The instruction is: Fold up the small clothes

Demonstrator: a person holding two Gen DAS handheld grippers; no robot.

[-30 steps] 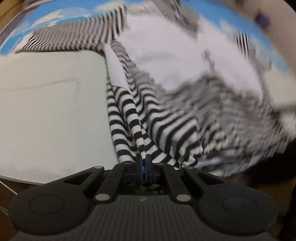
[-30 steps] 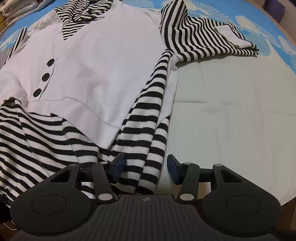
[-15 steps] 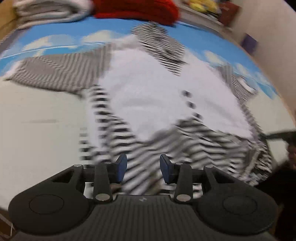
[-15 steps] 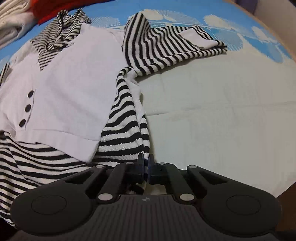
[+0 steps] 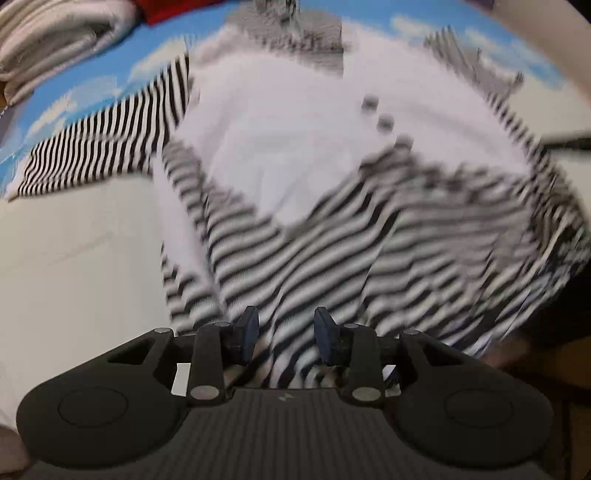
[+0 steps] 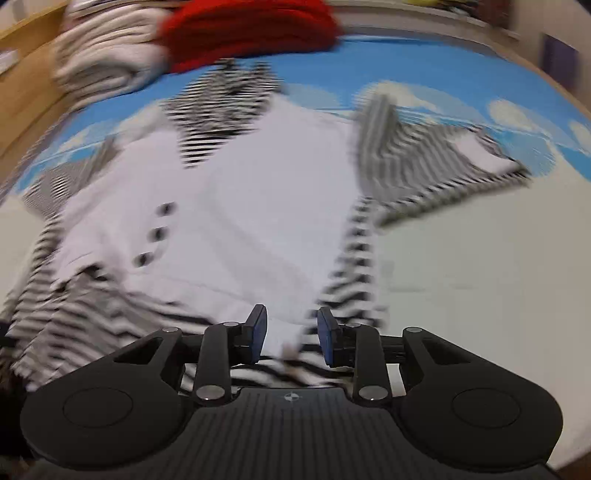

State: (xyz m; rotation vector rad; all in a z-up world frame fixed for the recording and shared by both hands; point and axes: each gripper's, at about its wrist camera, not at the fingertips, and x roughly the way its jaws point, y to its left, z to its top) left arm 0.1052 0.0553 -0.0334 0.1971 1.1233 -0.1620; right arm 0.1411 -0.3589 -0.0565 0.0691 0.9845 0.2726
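A small white top (image 5: 280, 140) with black-and-white striped sleeves, collar and hem lies flat on the table, blurred in both views. My left gripper (image 5: 284, 334) hovers over the striped hem (image 5: 332, 258). Its jaws stand apart and are closing; fabric shows in the gap, but the pads do not press it. My right gripper (image 6: 291, 332) hangs above the top (image 6: 258, 206) at its lower right hem. Its jaws are opening, and the cloth lies under the gap, free of the pads. Three dark buttons (image 6: 155, 232) sit on the white front. One striped sleeve (image 6: 436, 162) spreads out to the right.
Folded cream clothes (image 6: 103, 62) and a red garment (image 6: 251, 29) are stacked at the table's far side. The cloth on the table is blue with clouds (image 6: 369, 81) at the back and pale (image 6: 480, 277) in front. The wooden table edge (image 5: 535, 354) shows at lower right in the left wrist view.
My left gripper let go of the striped hem, opened and moved along it. My right gripper shut at the striped side edge, then opened and rose.
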